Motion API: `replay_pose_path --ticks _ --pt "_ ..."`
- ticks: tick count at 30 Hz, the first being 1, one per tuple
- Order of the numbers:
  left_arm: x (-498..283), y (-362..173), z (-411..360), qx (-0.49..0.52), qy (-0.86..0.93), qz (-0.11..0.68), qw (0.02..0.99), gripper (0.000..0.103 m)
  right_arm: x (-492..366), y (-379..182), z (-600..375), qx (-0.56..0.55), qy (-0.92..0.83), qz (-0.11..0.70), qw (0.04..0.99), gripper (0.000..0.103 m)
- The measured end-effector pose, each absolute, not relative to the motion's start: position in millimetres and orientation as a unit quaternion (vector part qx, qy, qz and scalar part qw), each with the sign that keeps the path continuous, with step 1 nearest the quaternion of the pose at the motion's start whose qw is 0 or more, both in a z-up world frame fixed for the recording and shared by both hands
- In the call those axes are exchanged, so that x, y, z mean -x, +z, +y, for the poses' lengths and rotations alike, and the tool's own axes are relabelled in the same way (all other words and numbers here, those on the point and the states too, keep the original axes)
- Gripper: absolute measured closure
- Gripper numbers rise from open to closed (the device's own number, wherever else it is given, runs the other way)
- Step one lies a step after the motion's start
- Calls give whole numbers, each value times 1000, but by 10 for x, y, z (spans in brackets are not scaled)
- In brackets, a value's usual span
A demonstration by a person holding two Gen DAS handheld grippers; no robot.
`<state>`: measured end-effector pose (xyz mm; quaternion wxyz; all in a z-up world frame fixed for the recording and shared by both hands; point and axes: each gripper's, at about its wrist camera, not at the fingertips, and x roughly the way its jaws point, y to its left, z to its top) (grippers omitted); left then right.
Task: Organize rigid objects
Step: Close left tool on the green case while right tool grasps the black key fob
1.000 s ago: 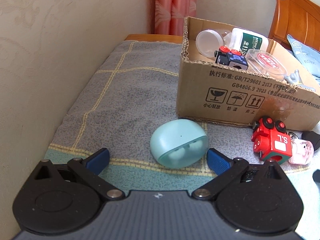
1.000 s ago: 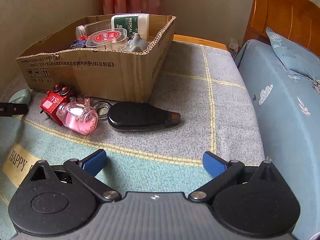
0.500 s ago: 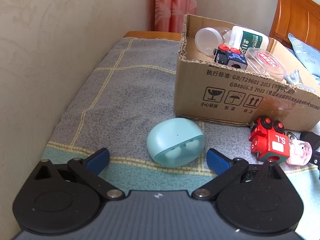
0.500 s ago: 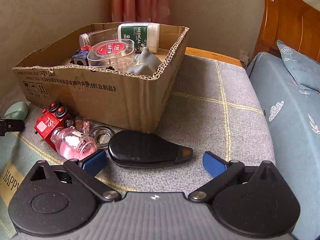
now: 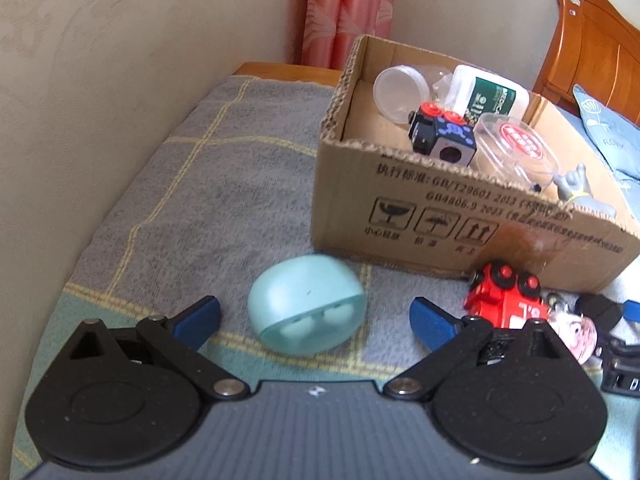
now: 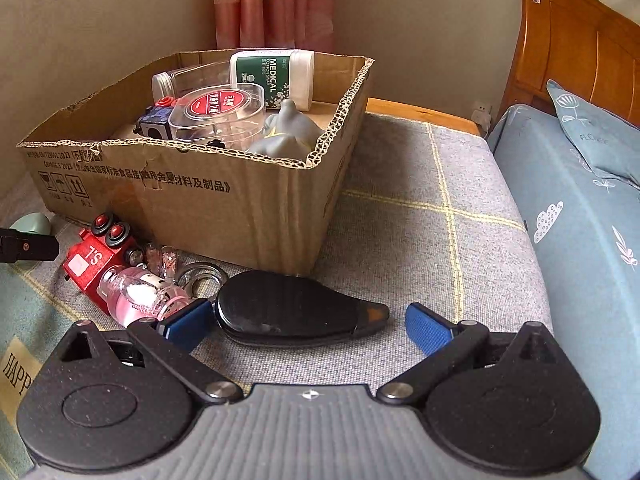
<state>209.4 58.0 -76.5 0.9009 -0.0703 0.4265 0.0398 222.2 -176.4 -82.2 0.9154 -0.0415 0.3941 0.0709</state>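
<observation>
Surface: grey checked blanket [image 6: 420, 220] beside a bed, cardboard box [image 6: 240, 208] on it.
Left gripper [image 5: 314, 316]: wide, now straddling the mint earbud case [image 5: 306, 306] in front of the box.
Right gripper [image 6: 308, 322]: wide, advanced onto the black teardrop case [image 6: 296, 308] by the box's near corner.
Meaning: both pickups look imminent; red toy train [image 6: 96, 256] waits.

**Legible markings before my grippers**

Cardboard box [image 6: 240, 200]: "GB/T29601", three handling pictograms. White bottle [image 6: 272, 76]: "MEDICAL COTTON SWAB". Red toy train [image 6: 94, 260]: "S.L", which I read inverted. Blanket [image 6: 16, 368]: "HAPP", cut off.
</observation>
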Motion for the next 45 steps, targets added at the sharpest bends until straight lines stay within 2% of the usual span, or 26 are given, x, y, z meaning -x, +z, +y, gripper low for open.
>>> replay_pose_path --ticks 3,10,15,17,19,29,45 --pt "-2125 -744 526 74 10 413 908 3 -2222 -821 -1760 42 71 394 916 0" --pt "-2073 -763 470 64 -4 407 911 18 -2218 -819 -1751 43 72 394 915 0" --pt "-2072 -746 520 78 3 404 911 22 -2209 -817 -1734 45 74 392 916 1" --pt "-2076 -736 471 61 3 403 913 36 -2196 -806 -1716 48 77 389 917 6" --pt "-2067 -726 432 48 -1 403 914 43 -2179 -786 -1699 51 79 387 917 10" --pt "-2003 -663 484 29 -36 405 913 44 -2064 -669 -1658 84 89 377 918 10" --pt "-1751 -245 440 -17 -84 394 915 44 -1838 -318 -1778 88 129 358 921 10"
